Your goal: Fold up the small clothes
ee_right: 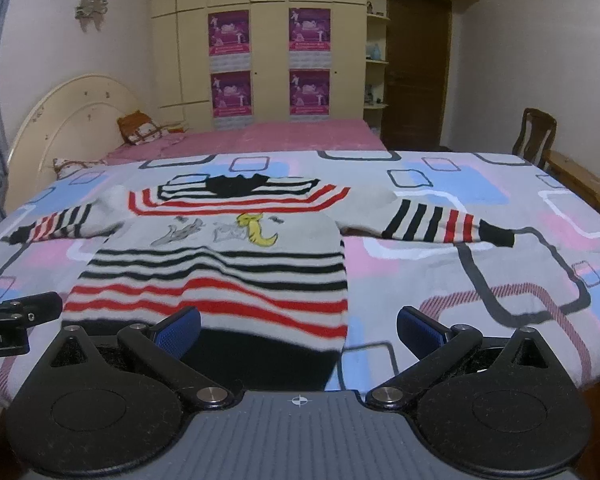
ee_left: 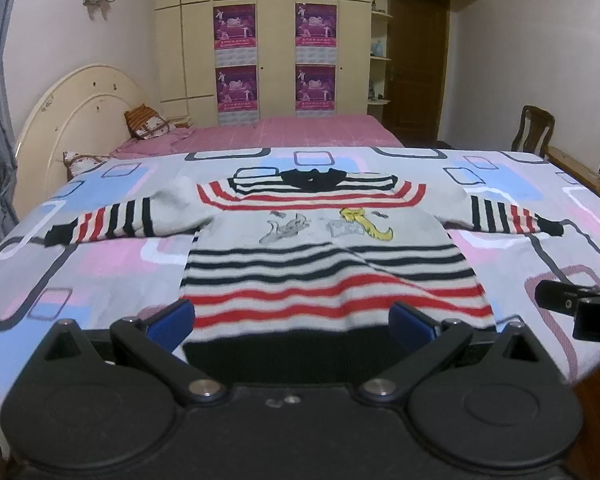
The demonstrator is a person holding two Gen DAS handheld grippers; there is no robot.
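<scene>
On the patterned bedspread [ee_left: 100, 264], a soft, light striped sweater [ee_left: 324, 264] is lying spread flat, while left tongs [ee_left: 292, 322] and right tongs [ee_right: 298, 328] are hovering wide open and empty near its black hem [ee_left: 288, 350], probably the easiest grip.

A small striped sweater [ee_left: 324, 256] is lying flat on the patterned bedspread [ee_left: 100, 272], both sleeves reaching out sideways, its black hem nearest the camera. The left gripper [ee_left: 292, 322] is hovering just over that hem with its blue pads [ee_left: 172, 320] standing wide apart, gripping nothing. The right gripper [ee_left: 580, 300] is poking in at the right edge, beside the sweater's lower corner. Beyond, a pink bed [ee_left: 300, 130] is sitting before a cream wardrobe [ee_left: 276, 40].
</scene>
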